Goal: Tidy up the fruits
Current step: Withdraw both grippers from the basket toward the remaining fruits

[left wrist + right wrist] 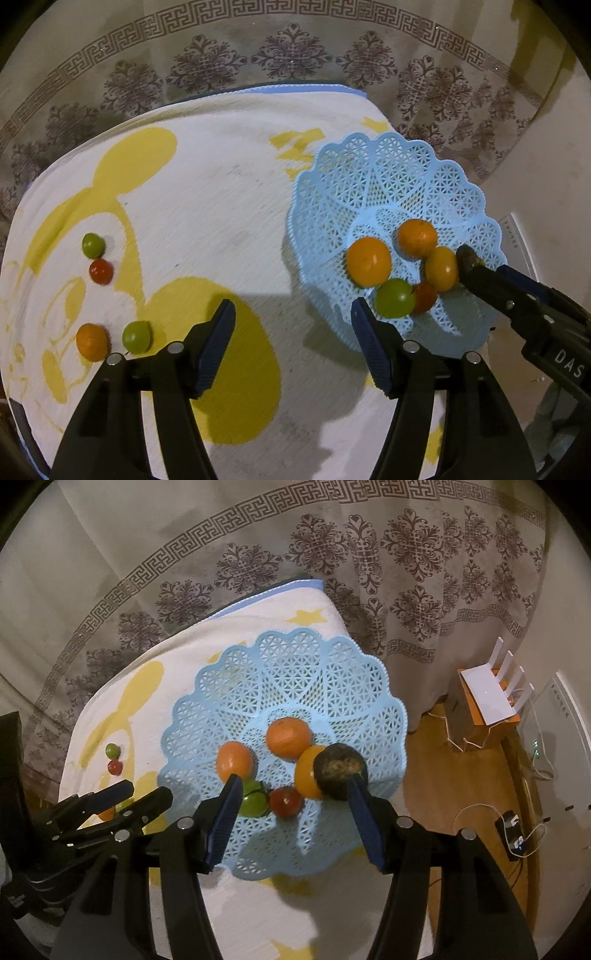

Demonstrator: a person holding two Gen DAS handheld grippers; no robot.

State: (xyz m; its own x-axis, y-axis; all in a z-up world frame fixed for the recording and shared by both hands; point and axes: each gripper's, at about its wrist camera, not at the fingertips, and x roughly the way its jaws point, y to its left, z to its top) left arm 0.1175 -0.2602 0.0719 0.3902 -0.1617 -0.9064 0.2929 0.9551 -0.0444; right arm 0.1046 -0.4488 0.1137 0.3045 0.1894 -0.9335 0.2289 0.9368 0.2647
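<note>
A table draped in a white cloth with yellow cartoon shapes, seen from above by two handheld grippers.

Far left of the left gripper's fingers, four small fruits lie loose on the cloth: a green fruit touching a red fruit just below it, and nearer the left finger, an orange fruit beside a second green fruit. The left gripper's two blue-padded fingers stand apart with only bare cloth between them; nothing is held.

Just right of its right finger sits a pale blue lattice basket with a scalloped rim. Inside are two oranges, a yellow-orange fruit, a large green fruit and a small red fruit, clustered at the basket's near side.

In the right wrist view, the right gripper hangs over the basket, its fingers apart and gripping nothing. The green and red fruits lie between the fingertips, lower in the basket. A dark, mottled fruit sits right against the right fingertip; it is unclear whether they touch. One orange lies just beyond the left fingertip.

Further right, past the table edge, a white router stands on the wooden floor.
</note>
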